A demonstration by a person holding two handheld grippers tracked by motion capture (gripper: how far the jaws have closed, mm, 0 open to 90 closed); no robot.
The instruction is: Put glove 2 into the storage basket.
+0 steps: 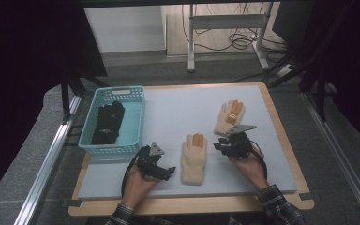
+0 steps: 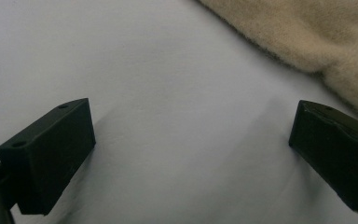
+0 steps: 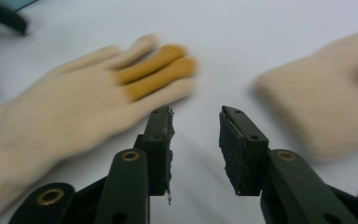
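Observation:
Two cream gloves with orange fingers lie on the pale mat. The nearer glove [image 1: 194, 158] [image 3: 79, 112] lies between my two grippers; its cuff edge [image 2: 317, 42] reaches into the left gripper view. The farther glove [image 1: 229, 117] [image 3: 321, 107] lies just beyond my right gripper. A pair of black gloves [image 1: 108, 123] rests in the teal basket [image 1: 138, 105]. My left gripper [image 1: 168, 172] [image 2: 191, 149] sits on the mat left of the near glove's cuff, jaws wide open and empty. My right gripper [image 1: 218, 143] [image 3: 196, 135] hovers between the two gloves, jaws a little apart with nothing between them.
The teal basket stands at the mat's left edge. The pale mat [image 1: 183, 108] covers a wooden table [image 1: 281, 136]. Beyond the table, a metal frame [image 1: 225, 28] and cables lie on the floor. Open mat lies behind the near glove.

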